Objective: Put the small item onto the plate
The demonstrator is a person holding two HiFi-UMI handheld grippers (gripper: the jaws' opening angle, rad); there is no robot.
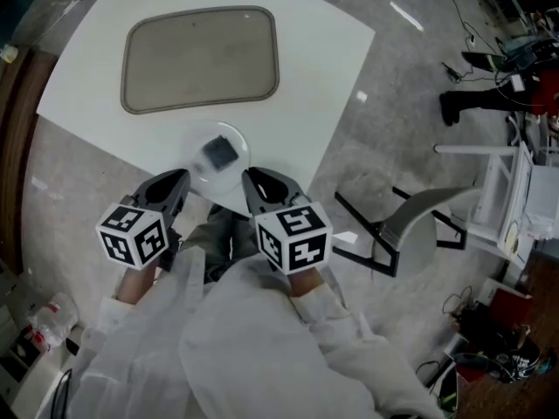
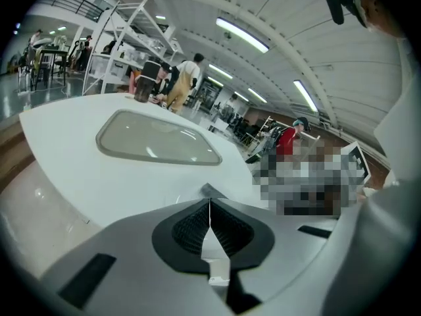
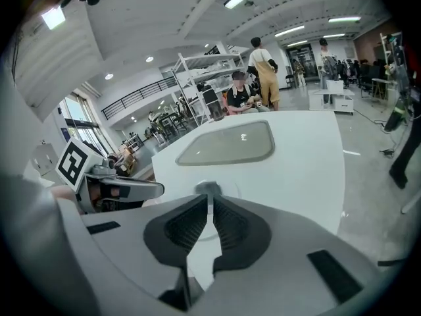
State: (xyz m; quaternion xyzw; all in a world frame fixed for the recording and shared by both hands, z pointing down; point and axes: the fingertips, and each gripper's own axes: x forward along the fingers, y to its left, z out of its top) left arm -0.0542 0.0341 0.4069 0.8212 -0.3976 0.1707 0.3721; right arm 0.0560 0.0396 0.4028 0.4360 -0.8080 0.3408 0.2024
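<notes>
Left gripper (image 1: 179, 178) is hanging just below centre-left in the head view. Its jaws are pressing tip to tip, and its own view (image 2: 210, 203) shows nothing between them. Right gripper (image 1: 251, 178) is sitting just beside it, to the right of centre. Its jaws are likewise meeting at the tips and gripping nothing (image 3: 210, 199). Both are pointing up-frame toward the near edge of the white counter (image 1: 332, 59).

The small item (image 1: 219, 151), dark and square, is lying on the clear round plate (image 1: 191, 161). The plate is resting on the counter close to its near edge, just above and between the two gripper tips, touching neither. In the right gripper view the item (image 3: 209, 188) is peeking over the closed jaws.

A grey-beige rectangular tray (image 1: 201, 58) is occupying the upper centre of the counter, well apart from the plate. A grey chair (image 1: 410, 221) is standing on the floor at right. White sleeves (image 1: 262, 347) are filling the lower frame.
</notes>
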